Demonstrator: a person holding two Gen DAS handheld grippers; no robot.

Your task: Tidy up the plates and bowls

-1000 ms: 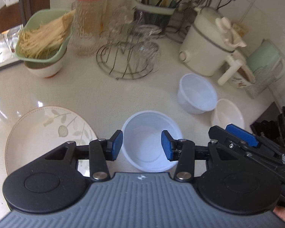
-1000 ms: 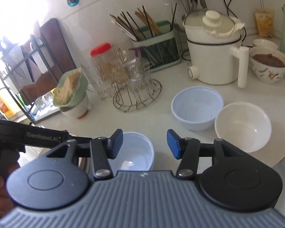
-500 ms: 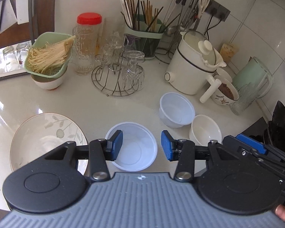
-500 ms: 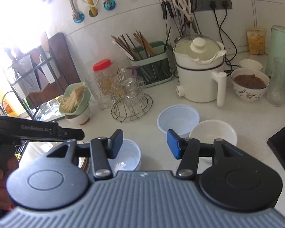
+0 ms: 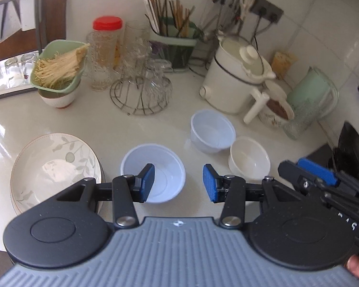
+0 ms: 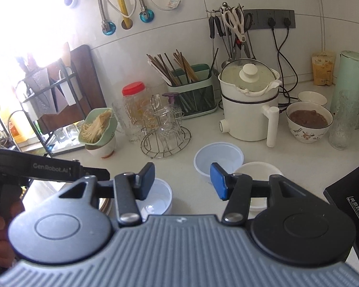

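Red-lid jar (image 6: 134,105) w/ chopstick holder (image 6: 193,93), white cooker (image 6: 249,110), green kettle (image 6: 351,91) at back.

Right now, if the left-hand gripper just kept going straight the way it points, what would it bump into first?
Probably the near white plastic bowl: the open left gripper points down at it, one finger already over its rim. Depth is hard to judge, so it might meet the countertop just beyond.
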